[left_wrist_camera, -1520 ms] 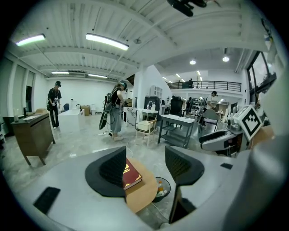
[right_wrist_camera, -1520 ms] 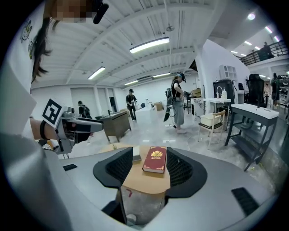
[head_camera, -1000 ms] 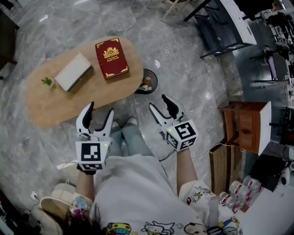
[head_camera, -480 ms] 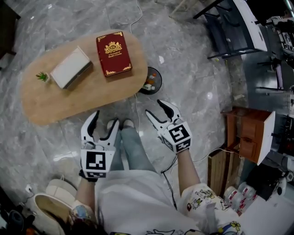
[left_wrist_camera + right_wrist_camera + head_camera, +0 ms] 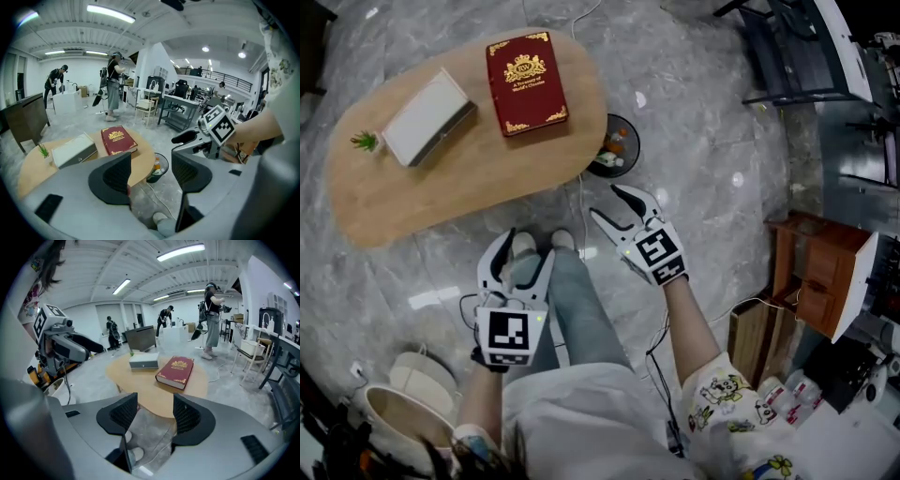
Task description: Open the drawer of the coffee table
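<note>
An oval wooden coffee table (image 5: 441, 192) stands on the marble floor at the upper left. On it lie a small grey-white drawer box (image 5: 427, 117), a red book (image 5: 525, 82) and a tiny green plant (image 5: 364, 142). My left gripper (image 5: 528, 246) is open and empty, held above the person's shoes, just short of the table's near edge. My right gripper (image 5: 607, 202) is open and empty too, to the right of the table's end. The left gripper view shows the drawer box (image 5: 75, 150) ahead; the right gripper view shows its front (image 5: 144, 361) beyond the book (image 5: 176, 371).
A round black bin (image 5: 614, 150) with bottles sits at the table's right end, with a cable on the floor beside it. A wooden cabinet (image 5: 811, 272) stands at the right and a beige bag (image 5: 403, 403) at the lower left. People work in the background (image 5: 112, 79).
The person has stepped closer to the table. Both grippers have come nearer its near edge, the right one shifting up and the left one right in the view. Both stay open.
</note>
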The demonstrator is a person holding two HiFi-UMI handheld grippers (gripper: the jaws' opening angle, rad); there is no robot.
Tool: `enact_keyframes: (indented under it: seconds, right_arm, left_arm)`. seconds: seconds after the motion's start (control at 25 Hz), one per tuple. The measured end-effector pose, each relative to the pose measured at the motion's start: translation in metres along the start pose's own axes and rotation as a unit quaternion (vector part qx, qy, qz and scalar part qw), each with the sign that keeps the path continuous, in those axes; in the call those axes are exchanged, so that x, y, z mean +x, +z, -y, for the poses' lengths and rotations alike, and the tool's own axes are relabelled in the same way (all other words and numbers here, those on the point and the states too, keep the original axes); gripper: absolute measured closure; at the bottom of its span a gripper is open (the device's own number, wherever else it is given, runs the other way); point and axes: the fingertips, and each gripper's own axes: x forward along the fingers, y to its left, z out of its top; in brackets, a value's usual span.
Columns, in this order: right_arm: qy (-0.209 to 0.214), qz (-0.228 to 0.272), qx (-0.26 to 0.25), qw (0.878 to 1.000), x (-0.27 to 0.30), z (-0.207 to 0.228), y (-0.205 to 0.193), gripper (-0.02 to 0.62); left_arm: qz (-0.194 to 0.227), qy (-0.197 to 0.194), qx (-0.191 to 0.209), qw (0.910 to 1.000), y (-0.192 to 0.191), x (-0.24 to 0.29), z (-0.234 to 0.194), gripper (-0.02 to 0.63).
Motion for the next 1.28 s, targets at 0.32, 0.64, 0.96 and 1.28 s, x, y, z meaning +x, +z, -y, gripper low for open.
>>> enact_keyframes:
  seconds: [0.32, 0.64, 0.96, 1.28]
  right_arm:
    - [0.002, 0.001, -0.027, 1.000, 0.044, 0.017, -0.046, 0.390]
    - [0.020, -0.038, -0.028, 0.999, 0.100, 0.034, -0.103, 0.391]
    - [0.025, -0.070, -0.029, 0.997, 0.151, 0.060, -0.145, 0.391]
    - [0.037, -0.085, -0.075, 0.993, 0.187, 0.064, -0.167, 0.391]
  left_arm:
    - [-0.028, -0.006, 0.017, 0.9995, -0.040, 0.047, 0.005, 0.360]
    - [-0.057, -0.015, 0.015, 0.9981, -0.090, 0.095, -0.002, 0.360]
    - [-0.084, -0.020, 0.013, 0.9962, -0.130, 0.137, -0.004, 0.360]
    - [-0.110, -0.013, -0.001, 0.9939, -0.159, 0.156, -0.009, 0.360]
